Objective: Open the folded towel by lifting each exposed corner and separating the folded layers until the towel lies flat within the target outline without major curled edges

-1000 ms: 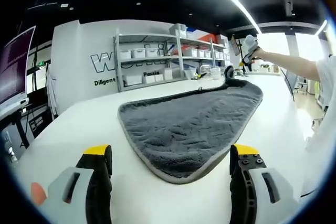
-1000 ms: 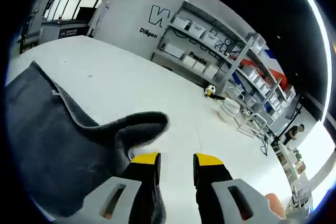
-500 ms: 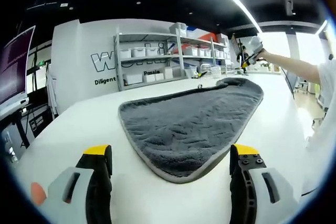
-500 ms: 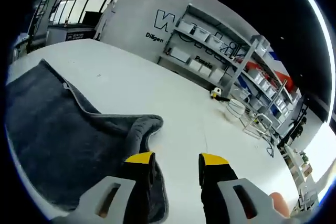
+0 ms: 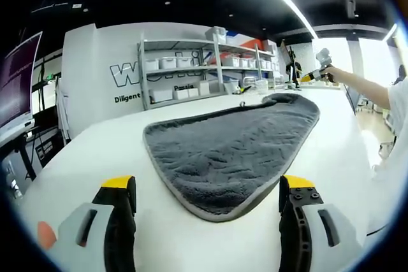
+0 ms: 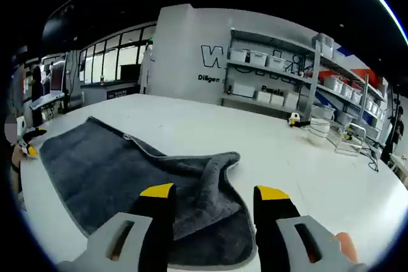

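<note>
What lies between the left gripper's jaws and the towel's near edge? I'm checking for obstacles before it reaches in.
In the left gripper view, just bare white table separates the open left gripper from the grey towel; the towel's rounded near edge reaches toward the gap between the jaws.

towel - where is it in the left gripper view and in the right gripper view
Left gripper view: the grey towel lies mid-picture on the white table, beyond the open jaws, reaching to the upper right.
Right gripper view: the towel spreads over the lower left, its near corner folded over and running under the open jaws.
Shared landmark: the metal shelves against the lettered wall.
</note>
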Demonstrator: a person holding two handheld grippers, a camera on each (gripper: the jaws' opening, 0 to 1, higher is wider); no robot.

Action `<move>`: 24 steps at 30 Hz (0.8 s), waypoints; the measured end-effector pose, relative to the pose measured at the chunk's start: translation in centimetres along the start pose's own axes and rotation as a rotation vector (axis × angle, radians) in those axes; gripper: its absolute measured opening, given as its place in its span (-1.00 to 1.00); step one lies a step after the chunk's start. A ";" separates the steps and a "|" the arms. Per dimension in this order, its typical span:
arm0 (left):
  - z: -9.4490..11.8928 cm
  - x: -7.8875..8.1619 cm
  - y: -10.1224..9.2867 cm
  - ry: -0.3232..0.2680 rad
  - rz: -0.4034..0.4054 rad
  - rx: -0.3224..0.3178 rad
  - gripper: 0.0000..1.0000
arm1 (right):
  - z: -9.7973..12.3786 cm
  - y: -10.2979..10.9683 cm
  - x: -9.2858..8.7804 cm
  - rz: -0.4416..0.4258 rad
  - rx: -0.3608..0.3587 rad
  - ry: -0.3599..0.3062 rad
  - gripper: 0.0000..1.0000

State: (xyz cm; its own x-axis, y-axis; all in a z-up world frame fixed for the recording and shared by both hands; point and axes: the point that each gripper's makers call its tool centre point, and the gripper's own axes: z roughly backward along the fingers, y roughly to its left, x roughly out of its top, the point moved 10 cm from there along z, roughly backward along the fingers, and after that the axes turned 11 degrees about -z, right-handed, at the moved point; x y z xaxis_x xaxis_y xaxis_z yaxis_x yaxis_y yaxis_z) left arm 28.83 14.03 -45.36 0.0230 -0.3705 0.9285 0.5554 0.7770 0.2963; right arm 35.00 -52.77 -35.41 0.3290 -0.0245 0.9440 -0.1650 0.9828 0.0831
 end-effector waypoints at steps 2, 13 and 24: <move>0.0 0.0 0.0 -0.001 0.000 0.000 0.83 | 0.6 0.3 -0.4 -0.017 0.032 -0.011 0.12; 0.0 0.0 0.1 -0.001 0.003 0.001 0.83 | 2.8 1.3 -3.5 0.025 0.138 0.046 0.73; 0.1 0.0 0.0 -0.001 0.004 0.002 0.83 | 4.8 3.2 -7.2 0.079 0.202 0.060 0.98</move>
State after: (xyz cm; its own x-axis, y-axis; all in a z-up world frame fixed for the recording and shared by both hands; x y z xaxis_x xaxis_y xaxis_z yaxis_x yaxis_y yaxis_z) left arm 28.78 14.09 -45.38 0.0247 -0.3668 0.9300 0.5537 0.7795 0.2928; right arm 27.65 -50.28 -40.41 0.3616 0.0675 0.9299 -0.3731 0.9245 0.0780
